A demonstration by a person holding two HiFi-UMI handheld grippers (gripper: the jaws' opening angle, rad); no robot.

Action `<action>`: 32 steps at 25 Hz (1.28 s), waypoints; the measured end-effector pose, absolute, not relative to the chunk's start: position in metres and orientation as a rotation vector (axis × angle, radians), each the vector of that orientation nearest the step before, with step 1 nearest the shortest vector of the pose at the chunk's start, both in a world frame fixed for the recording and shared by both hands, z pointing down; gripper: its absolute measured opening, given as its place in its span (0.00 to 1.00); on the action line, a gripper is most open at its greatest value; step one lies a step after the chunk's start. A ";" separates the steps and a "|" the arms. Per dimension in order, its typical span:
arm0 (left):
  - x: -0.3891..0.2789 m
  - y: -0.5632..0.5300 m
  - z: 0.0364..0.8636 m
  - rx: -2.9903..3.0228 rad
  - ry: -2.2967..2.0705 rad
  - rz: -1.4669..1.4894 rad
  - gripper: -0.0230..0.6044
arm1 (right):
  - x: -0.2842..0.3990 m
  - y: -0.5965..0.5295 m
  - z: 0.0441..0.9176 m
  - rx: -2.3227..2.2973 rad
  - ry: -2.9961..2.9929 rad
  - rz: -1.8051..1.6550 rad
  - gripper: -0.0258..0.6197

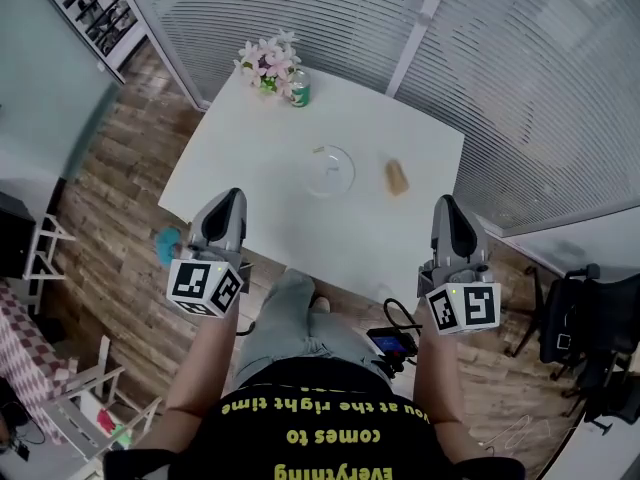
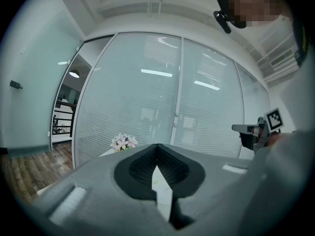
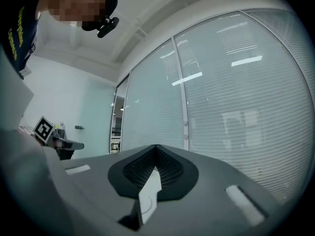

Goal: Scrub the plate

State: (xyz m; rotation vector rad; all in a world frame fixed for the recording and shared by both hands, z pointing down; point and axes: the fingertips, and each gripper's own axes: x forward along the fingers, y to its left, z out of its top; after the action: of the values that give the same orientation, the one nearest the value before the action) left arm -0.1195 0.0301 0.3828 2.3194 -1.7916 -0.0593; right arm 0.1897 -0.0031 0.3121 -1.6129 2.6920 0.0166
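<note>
1. The plate (image 1: 329, 171) is see-through and lies flat near the middle of the white desk (image 1: 260, 158). Nothing is touching it.
2. A tiny tan bit (image 1: 318, 150) sits by the plate's rim at 11 o'clock. I cannot tell what it is.
3. At 3 o'clock from the plate, a little apart from it, lies a small brown block (image 1: 397, 177).
4. Far off at 11 o'clock, on the desk's back corner, is a bunch of pink and white flowers (image 1: 266, 62). A green can (image 1: 299, 90) stands just beside them.
5. The left gripper (image 1: 232, 201) is held up at 7 o'clock from the plate, over the near edge of the desk. Its fingers (image 2: 98, 191) are shut tight and hold nothing.
6. The right gripper (image 1: 446, 206) is at 5 o'clock from the plate, well apart from the left one. Its fingers (image 3: 221, 181) are shut too, with nothing in them.
7. Both grippers point away from the person, toward the glass wall (image 1: 520, 78) with its thin blinds behind the desk.
8. The floor (image 1: 120, 168) is brown wood. A blue-green thing (image 1: 167, 244) lies on it at 9 o'clock from the left gripper.
</note>
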 end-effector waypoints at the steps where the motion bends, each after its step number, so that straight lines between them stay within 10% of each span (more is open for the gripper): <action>1: -0.121 0.022 0.383 2.325 -1.782 -0.061 0.04 | 0.188 -0.009 0.311 -1.624 2.688 0.020 0.05; 32: -0.167 -0.133 0.398 2.464 -1.507 -0.046 0.04 | 0.135 -0.101 0.317 -1.903 2.535 0.014 0.05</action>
State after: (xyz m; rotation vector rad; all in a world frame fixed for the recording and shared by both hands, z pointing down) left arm -0.1670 -0.1335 0.3981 2.4638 -1.5071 -0.0462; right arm 0.1346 -0.1008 0.3172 -1.9032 2.5345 0.0135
